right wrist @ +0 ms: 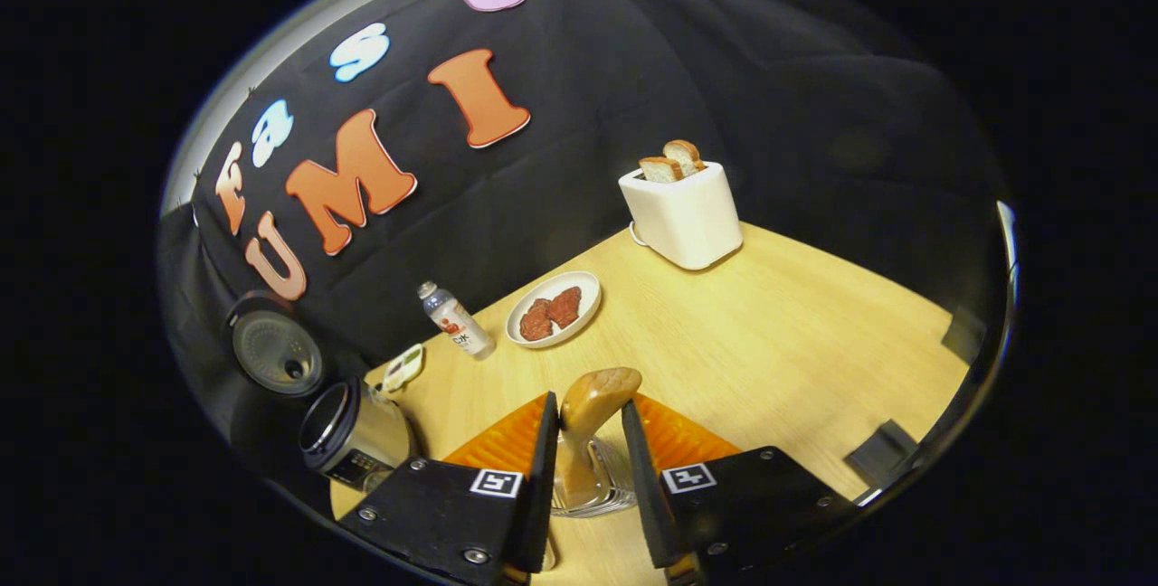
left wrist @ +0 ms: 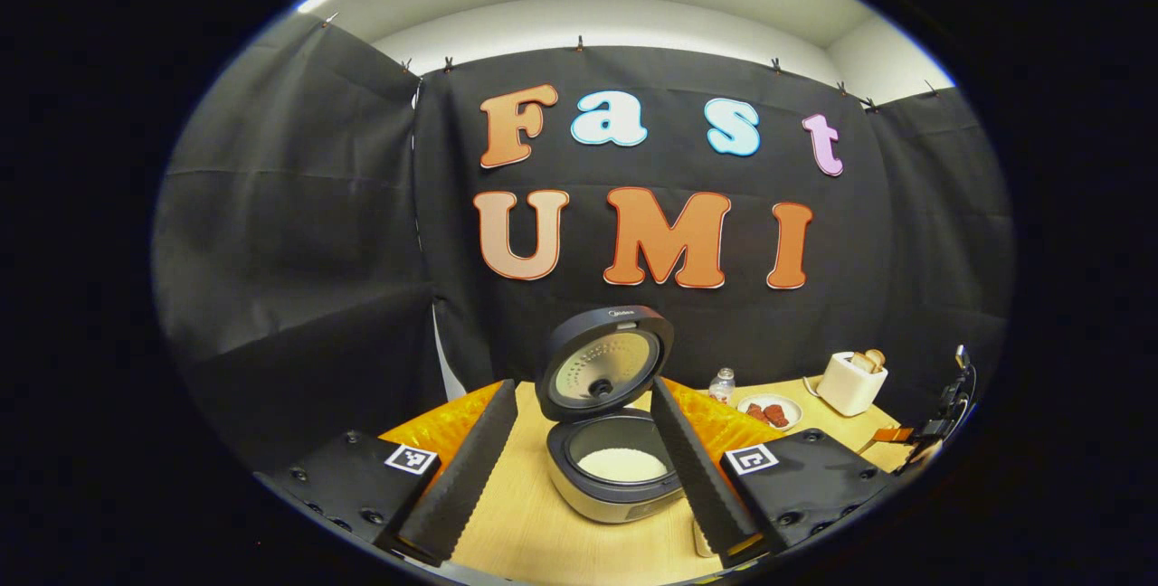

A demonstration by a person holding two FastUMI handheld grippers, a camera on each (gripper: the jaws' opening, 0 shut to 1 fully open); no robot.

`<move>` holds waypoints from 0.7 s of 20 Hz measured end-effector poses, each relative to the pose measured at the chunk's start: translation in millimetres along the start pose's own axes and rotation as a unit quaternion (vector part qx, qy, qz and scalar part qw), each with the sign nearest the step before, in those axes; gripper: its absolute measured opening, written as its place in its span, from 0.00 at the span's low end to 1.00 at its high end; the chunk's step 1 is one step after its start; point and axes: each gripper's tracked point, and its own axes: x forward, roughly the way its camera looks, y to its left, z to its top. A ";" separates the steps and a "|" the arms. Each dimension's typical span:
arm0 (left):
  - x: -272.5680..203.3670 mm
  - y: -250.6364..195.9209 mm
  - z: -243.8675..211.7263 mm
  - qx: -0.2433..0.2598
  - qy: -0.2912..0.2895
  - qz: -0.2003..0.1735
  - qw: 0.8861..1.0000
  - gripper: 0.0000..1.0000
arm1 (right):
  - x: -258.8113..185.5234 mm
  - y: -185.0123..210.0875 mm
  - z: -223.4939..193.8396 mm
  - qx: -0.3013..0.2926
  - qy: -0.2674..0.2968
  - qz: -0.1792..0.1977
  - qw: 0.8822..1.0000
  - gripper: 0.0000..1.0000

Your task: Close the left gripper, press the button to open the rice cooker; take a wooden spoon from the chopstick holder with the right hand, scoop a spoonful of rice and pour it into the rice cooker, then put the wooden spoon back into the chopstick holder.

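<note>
The rice cooker [left wrist: 615, 486] stands straight ahead with its lid [left wrist: 604, 367] swung up and white rice [left wrist: 622, 464] in the pot. My left gripper [left wrist: 582, 384] hangs open in front of it, one finger on each side. The cooker [right wrist: 355, 434] also sits at the left of the right gripper view. There, the wooden spoon [right wrist: 593, 401] stands bowl-up in a glass chopstick holder [right wrist: 597, 491]. My right gripper [right wrist: 588, 403] straddles the spoon, fingers close on both sides, with a slim gap on the right. The right gripper [left wrist: 941, 419] appears far right in the left gripper view.
On the wooden table [right wrist: 778, 342] stand a white toaster [right wrist: 685, 213] with bread, a plate of red pieces [right wrist: 554, 308], a small bottle [right wrist: 455, 321] and a small dish [right wrist: 403, 367]. The black cloth wall runs behind them.
</note>
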 end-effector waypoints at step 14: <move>100.7 -11.1 55.4 -0.020 0.000 -0.022 1.000 1.00 | -116.8 58.5 144.5 -0.111 -0.107 -0.014 0.988 0.95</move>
